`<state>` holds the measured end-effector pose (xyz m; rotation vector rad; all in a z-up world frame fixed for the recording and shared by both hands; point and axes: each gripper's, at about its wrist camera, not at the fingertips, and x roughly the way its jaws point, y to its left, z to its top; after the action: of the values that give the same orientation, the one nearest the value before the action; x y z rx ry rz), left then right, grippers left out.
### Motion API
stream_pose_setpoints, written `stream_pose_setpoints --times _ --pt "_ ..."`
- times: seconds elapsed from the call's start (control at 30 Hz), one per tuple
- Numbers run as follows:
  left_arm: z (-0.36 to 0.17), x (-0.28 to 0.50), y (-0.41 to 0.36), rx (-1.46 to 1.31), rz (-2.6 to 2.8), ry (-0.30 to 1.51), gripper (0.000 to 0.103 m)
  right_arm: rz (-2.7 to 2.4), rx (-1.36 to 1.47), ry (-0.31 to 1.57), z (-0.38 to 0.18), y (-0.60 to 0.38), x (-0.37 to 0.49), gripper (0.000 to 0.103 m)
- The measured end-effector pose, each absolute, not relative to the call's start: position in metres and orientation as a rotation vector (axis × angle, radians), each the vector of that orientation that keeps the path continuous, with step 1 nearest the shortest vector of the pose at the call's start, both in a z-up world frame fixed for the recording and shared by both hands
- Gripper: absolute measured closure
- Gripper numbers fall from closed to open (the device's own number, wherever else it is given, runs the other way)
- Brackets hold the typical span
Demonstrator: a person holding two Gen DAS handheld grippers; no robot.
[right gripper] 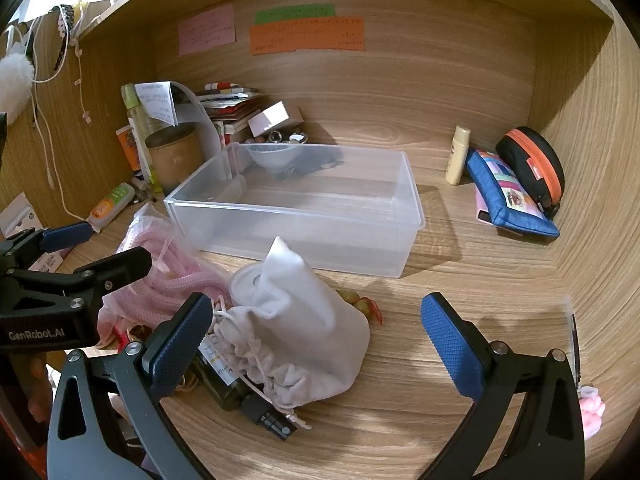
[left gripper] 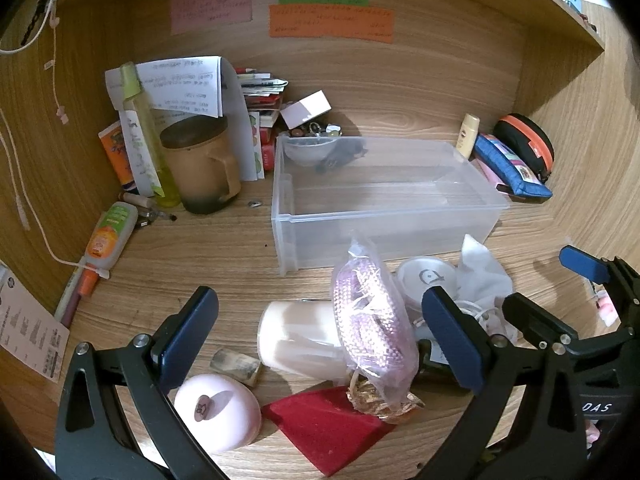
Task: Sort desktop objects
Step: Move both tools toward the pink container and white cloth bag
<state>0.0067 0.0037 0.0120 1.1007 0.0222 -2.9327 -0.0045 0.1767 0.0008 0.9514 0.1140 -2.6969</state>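
Both tools hang spread wide over a cluttered wooden bench (right gripper: 460, 248), neither holding anything. The left hand-held gripper (left gripper: 320, 340) has its blue pads far apart, with empty air between them above a pile: a clear bag of pink cord (left gripper: 370, 312) straight ahead, a pale cylindrical jar lying on its side (left gripper: 296, 336) just beneath it, a red cloth (left gripper: 324, 420) nearest the camera, and a round pink case (left gripper: 218, 408) by its left pad. A small round white tin (left gripper: 426, 280) sits just beyond its right pad.

The right hand-held gripper (right gripper: 316, 344) is equally open and grips nothing; a white drawstring pouch (right gripper: 304, 328) slumps between its pads, closer to the left one, with a dark glass bottle (right gripper: 236, 388) lying against the pouch beside that left pad.

Ahead of both tools stands a clear plastic bin (right gripper: 296, 224), with no sorted items visible in it. Beyond its far left corner sits a small bowl (right gripper: 274, 158). Farther left stand a brown lidded mug (left gripper: 200, 164) and a tall yellow-green bottle (left gripper: 146, 136). Far right of the bin lean a small cream bottle (right gripper: 458, 156), a blue zip pouch (right gripper: 508, 196) and a black case with an orange zip (right gripper: 532, 164). Coloured paper notes (right gripper: 308, 34) are stuck to the back panel.
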Motion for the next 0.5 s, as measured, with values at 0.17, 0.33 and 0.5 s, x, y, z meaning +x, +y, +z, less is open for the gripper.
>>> stream_pose_setpoints --times 0.17,0.33,0.5 --pt "0.015 0.011 0.0 1.071 -2.93 0.019 0.0 -2.704 0.954 0.114 0.002 0.179 -0.005 0.0" --pt "0.018 0.015 -0.005 1.045 -2.938 0.013 0.0 -2.707 0.957 0.087 0.003 0.182 -0.005 0.0" --pt "0.015 0.021 -0.012 1.041 -2.945 -0.021 0.0 -2.725 0.942 0.095 0.005 0.185 -0.004 0.0"
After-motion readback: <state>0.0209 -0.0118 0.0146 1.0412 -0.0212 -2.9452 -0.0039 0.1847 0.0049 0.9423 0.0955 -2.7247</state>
